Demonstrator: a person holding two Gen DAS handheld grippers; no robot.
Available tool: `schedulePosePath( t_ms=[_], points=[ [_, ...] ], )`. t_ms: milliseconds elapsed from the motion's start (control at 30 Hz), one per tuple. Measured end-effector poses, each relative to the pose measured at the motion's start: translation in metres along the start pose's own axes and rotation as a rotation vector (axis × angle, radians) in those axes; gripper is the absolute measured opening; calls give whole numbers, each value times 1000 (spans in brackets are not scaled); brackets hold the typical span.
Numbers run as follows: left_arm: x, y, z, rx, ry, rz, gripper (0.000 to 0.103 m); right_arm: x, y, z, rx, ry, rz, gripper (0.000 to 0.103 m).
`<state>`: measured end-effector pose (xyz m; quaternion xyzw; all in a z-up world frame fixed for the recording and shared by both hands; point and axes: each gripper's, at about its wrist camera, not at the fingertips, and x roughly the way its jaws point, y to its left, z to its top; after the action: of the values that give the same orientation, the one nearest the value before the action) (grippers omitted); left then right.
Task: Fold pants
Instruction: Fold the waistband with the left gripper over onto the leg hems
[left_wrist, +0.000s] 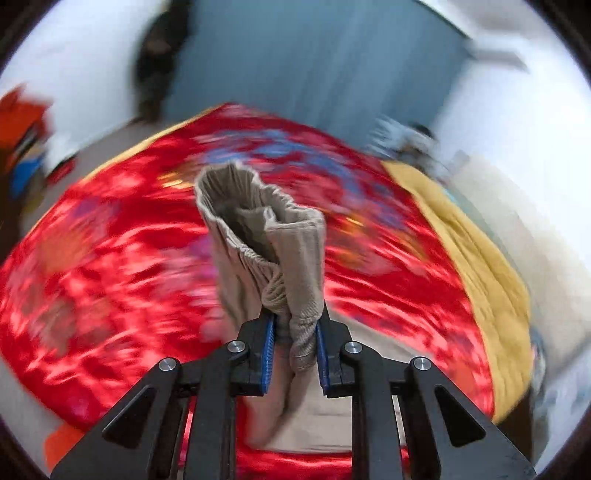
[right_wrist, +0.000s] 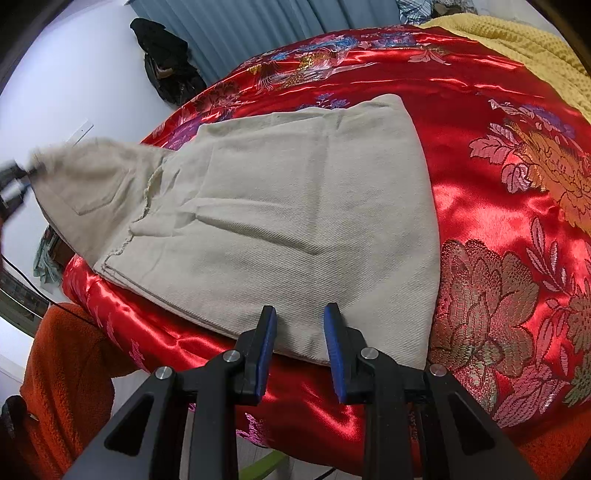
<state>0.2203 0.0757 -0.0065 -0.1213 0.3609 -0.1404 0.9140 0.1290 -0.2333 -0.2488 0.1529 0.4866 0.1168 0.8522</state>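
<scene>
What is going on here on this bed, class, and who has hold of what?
A person with a claw in each hand is folding beige pants on a red satin bedspread. The left claw is shut on the bunched waistband end and holds it raised off the bed. The right claw hovers open over the near edge of the folded legs, gripping nothing. The fold is not yet finished.

Beige pants (right_wrist: 295, 221) on red satin bedspread (right_wrist: 480, 177)
</scene>
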Motion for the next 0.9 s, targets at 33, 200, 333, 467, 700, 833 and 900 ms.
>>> schedulePosePath(
  t_ms=[33,200,333,467,700,833,900],
  points=[
    [10,-27,-6,53,15,-30,18,0,0,0,0,0,1,27],
    [105,-112,-73,151,208,-101,30,-1,0,-1,6,-2,15,27],
    [181,-137,-144,190,494,-43,43,-1,-2,-2,8,-2,26,27],
    [142,-117,-140,135,451,-127,59,-2,-7,-2,16,-4,38,27],
    [77,-21,-95,61,138,113,81,-4,-16,-2,17,-3,66,27],
    [94,19,-118,43,153,257,64,-6,-20,-1,24,-3,69,27],
    [115,19,-133,61,226,219,40,-7,-19,0,18,0,64,27]
  ],
)
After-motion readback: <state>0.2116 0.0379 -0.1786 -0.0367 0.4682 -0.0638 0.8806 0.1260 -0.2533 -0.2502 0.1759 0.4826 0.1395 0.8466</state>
